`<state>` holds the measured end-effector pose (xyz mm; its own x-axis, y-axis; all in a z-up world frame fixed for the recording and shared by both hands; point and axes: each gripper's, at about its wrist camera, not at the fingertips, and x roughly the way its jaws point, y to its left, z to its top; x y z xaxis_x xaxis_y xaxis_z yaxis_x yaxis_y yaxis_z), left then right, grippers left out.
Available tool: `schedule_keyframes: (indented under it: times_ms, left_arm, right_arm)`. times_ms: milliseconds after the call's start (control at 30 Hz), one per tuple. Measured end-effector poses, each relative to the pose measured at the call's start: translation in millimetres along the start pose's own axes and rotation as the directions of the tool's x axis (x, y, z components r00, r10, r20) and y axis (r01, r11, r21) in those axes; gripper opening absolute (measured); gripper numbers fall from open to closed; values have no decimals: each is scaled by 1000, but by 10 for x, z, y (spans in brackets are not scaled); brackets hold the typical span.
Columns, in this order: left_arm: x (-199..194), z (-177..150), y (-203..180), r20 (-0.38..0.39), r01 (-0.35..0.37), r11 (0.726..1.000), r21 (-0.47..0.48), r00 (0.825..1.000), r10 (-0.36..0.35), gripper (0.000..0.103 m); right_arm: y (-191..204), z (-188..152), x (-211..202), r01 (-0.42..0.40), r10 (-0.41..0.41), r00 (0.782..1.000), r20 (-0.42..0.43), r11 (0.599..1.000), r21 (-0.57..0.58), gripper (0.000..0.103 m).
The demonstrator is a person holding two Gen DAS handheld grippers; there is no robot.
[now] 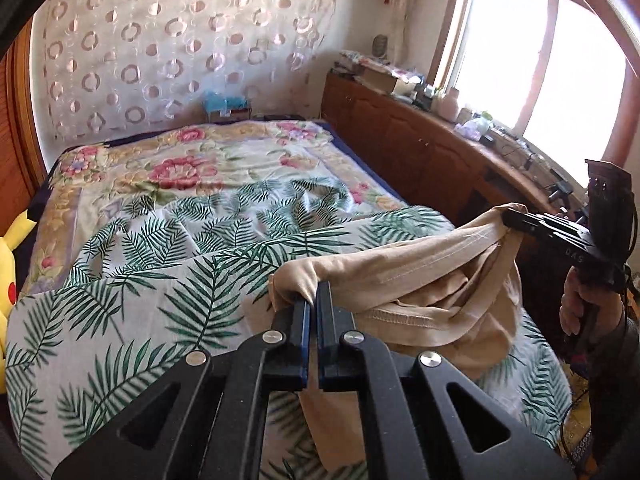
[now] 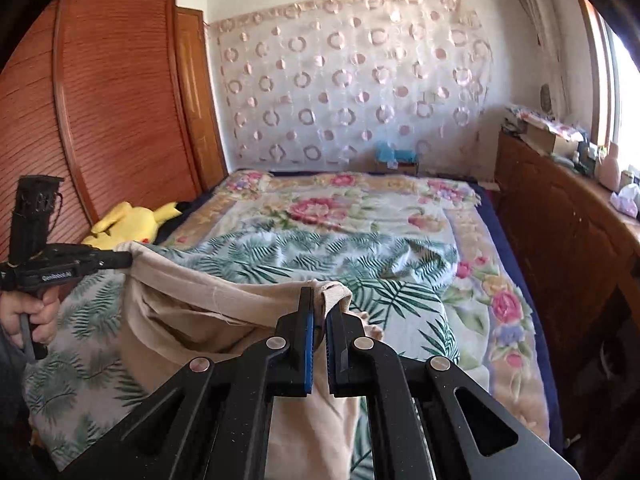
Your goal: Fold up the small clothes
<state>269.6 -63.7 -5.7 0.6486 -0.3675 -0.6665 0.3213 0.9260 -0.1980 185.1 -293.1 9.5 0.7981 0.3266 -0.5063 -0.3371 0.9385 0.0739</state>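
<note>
**Beige garment held up by its two upper corners above the bed**

A small beige knit garment with stitched hems (image 1: 420, 280) hangs in the air above the near end of the bed, stretched between two grippers. The left gripper (image 1: 314, 300) has its jaws pressed together on one upper corner; the right gripper (image 2: 323, 312) pinches the opposite corner in the same way. Holding both corners apart probably lets the cloth drop open and straighten before it is laid down for folding. Its top edge, the long axis, runs roughly level from one gripper to the other, across the bed's width, sagging a little in the middle; the body hangs down toward the palm-leaf printed sheet (image 1: 160, 272). Beyond that sheet lies a floral blanket (image 2: 360, 208), and a yellow plush toy (image 2: 132, 224) sits at the bed's left side.
</note>
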Motion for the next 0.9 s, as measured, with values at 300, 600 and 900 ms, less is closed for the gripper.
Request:
schedule_keyframes:
  times_ms: [300, 600, 900]
  left_arm:
    - [170, -118, 178, -33, -1, 1000, -5, 999, 1, 41]
    - [309, -406, 220, -119, 42, 999, 34, 992, -38, 76]
    - [455, -339, 159, -137, 34, 998, 58, 990, -26, 76]
  right_arm:
    - [-10, 78, 194, 49, -48, 998, -42, 998, 25, 42]
    - [-23, 52, 455, -52, 45, 984, -171, 998, -38, 45]
    - [-187, 364, 650, -175, 176, 976, -132, 984, 18, 2]
